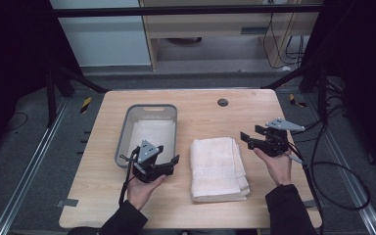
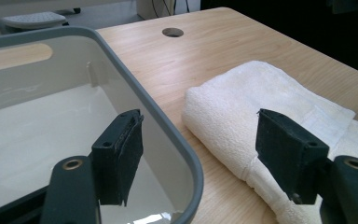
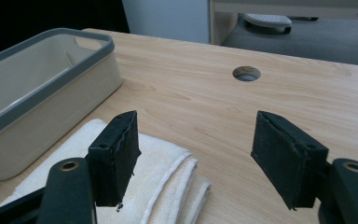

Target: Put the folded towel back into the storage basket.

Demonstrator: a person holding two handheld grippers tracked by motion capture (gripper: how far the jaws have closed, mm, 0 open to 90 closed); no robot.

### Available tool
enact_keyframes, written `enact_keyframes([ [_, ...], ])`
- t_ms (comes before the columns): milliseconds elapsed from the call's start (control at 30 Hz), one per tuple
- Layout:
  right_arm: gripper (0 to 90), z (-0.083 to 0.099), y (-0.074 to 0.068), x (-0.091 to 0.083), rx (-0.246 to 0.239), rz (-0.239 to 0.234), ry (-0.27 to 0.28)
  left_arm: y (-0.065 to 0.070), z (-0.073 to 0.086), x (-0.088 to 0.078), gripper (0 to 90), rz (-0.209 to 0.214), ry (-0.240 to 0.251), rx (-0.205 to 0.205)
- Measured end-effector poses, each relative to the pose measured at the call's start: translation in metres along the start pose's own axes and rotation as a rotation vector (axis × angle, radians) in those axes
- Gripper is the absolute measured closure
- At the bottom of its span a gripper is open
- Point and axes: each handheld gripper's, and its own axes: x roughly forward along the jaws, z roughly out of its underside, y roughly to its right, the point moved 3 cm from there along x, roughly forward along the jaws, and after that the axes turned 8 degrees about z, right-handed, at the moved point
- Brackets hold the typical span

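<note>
1. Wooden table (image 1: 215,117) in a dim workspace, dark floor and cables round it; in the high view a folded white towel (image 1: 217,168) sits lower middle of the frame, just right of a grey-rimmed bin (image 1: 121,142).
2. Towel looks soft, light and floppy, probably not slippery. It will likely sag or unfold if pinched by one layer, so the stacked edges or both ends seem the safest spots to grab.
3. Left gripper (image 1: 162,161) hovers over the bin's near right corner, jaws spread wide with nothing between them; towel (image 2: 261,102) lies by the right-hand jaw.
4. Right gripper (image 1: 254,137) hangs off the towel's upper right corner, jaws also wide apart and empty; towel (image 3: 168,186) lies below its left-hand jaw.
</note>
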Motion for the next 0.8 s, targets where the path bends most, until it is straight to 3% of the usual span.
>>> enact_keyframes([
  [333,30.8,0.001,0.002,0.008,-0.007,0.004,-0.005,0.011,0.002,0.011,32.1,0.028,-0.019,0.011],
  [800,28.0,0.019,-0.007,0.033,-0.058,0.005,-0.100,0.027,0.012,0.024,32.8,0.050,-0.067,0.050],
])
